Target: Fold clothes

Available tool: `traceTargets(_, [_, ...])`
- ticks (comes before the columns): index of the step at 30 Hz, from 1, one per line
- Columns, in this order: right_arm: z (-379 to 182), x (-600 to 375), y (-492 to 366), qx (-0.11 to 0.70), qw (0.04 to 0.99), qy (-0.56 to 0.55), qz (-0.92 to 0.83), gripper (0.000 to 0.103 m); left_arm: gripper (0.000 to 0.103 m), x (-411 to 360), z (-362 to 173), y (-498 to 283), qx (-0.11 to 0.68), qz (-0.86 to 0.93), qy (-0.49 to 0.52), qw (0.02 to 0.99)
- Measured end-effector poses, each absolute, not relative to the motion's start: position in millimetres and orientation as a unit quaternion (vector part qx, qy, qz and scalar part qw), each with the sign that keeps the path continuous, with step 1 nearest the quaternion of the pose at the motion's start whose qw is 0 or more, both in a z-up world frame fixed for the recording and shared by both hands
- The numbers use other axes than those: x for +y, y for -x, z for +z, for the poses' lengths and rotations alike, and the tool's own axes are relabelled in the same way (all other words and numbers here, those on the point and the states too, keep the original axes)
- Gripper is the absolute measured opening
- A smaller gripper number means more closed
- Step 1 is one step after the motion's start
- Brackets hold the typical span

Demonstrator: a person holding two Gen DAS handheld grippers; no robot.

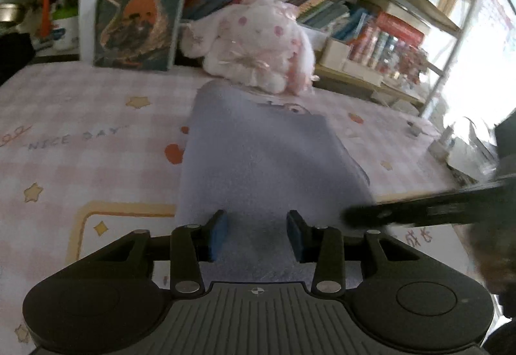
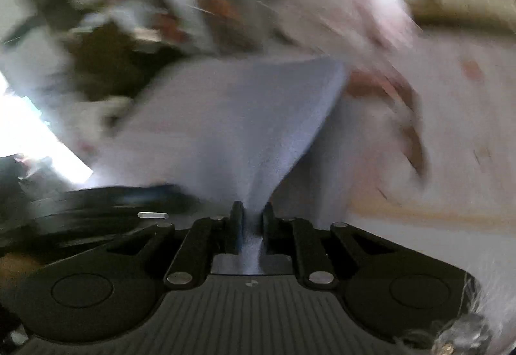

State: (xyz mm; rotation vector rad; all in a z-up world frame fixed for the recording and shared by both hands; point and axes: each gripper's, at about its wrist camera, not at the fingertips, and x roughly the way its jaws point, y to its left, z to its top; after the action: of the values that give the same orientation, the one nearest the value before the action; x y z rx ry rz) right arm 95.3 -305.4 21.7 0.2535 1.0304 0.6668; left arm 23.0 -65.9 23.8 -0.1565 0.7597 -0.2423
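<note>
Left hand-held gripper point(image 1: 257, 227): jaws partly apart, blue pads point(image 1: 218, 235) on either side of the cloth; no pinch is visible.
Right hand-held gripper point(image 2: 251, 219): jaws nearly closed, clamping a gathered fold of the cloth between them.
Cloth point(image 1: 258, 155): pale blue-grey, soft and matt, fleecy in texture; lies flat on the surface and runs away from the left gripper, rising in a taut fan to the right gripper.
Surface point(image 1: 80, 116): covered in pink check with stars and lettering.
Plush toy point(image 1: 258, 45): white and pink, fluffy, beyond the cloth's far end.
Bookshelf point(image 1: 371, 9): behind, crowded with books.
</note>
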Motion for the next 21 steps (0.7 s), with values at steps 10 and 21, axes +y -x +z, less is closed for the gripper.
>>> traceTargets(10, [31, -298, -107, 0.487, 0.806, -0.132, 0.311, 0.040, 0.039, -69, 46, -23, 0.337, -0.109, 0.067, 0.933])
traceTargets(21, [55, -307, -91, 0.419, 0.829, -0.149, 0.340, 0.011, 0.039, -74, 25, -33, 0.374, -0.091, 0.053, 0.921])
